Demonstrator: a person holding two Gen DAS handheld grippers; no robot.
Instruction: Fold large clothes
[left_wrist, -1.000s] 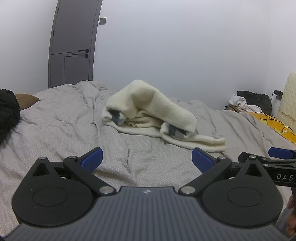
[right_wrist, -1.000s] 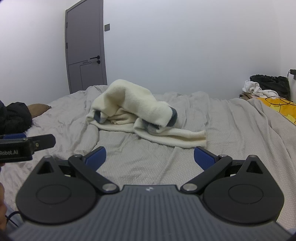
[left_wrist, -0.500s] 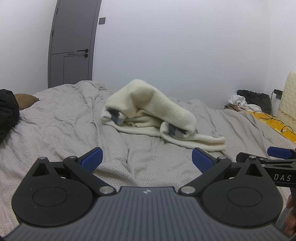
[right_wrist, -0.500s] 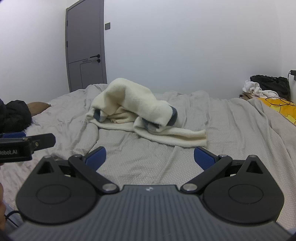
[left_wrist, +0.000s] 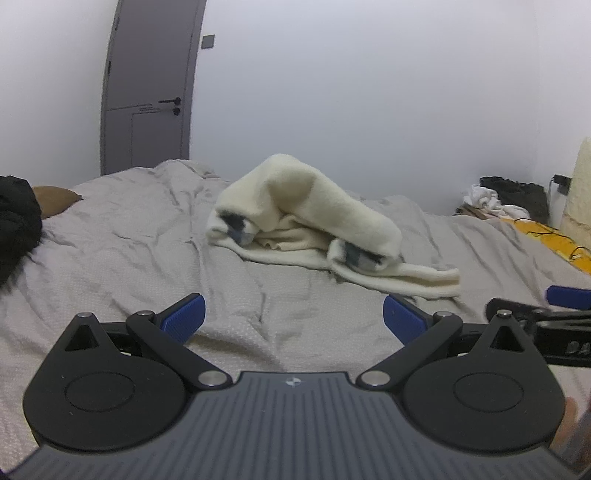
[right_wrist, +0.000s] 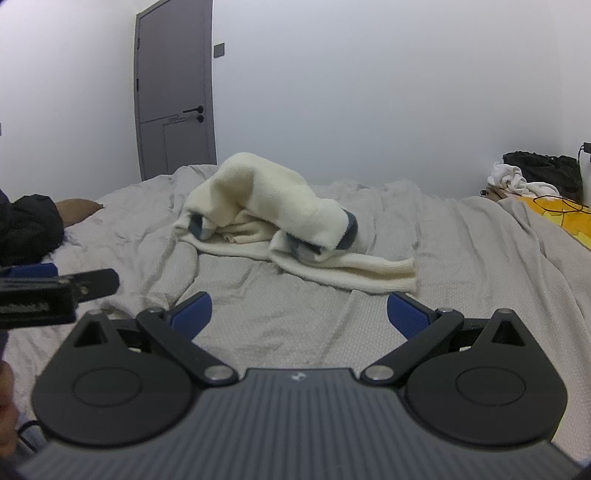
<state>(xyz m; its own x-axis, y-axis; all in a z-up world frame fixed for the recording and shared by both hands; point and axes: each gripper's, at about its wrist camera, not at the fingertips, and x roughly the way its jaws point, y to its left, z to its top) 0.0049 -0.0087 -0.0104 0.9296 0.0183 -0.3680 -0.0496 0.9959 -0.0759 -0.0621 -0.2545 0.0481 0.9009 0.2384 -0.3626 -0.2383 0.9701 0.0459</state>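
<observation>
Ahead of both spread, empty grippers, left (left_wrist: 291, 314) and right (right_wrist: 298, 312), a cream garment (left_wrist: 306, 221) lies crumpled on the grey bed (left_wrist: 122, 236).

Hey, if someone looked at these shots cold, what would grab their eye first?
First, the cream sweater, heaped in a rumpled mound mid-bed on the grey bedsheet. Next, the two open grippers low in the foreground: the left gripper and the right gripper, both short of the sweater. Behind stands a grey door.

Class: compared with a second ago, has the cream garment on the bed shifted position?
No. The cream garment lies in the same crumpled heap, still below the grey door on the bedsheet in both views.
</observation>
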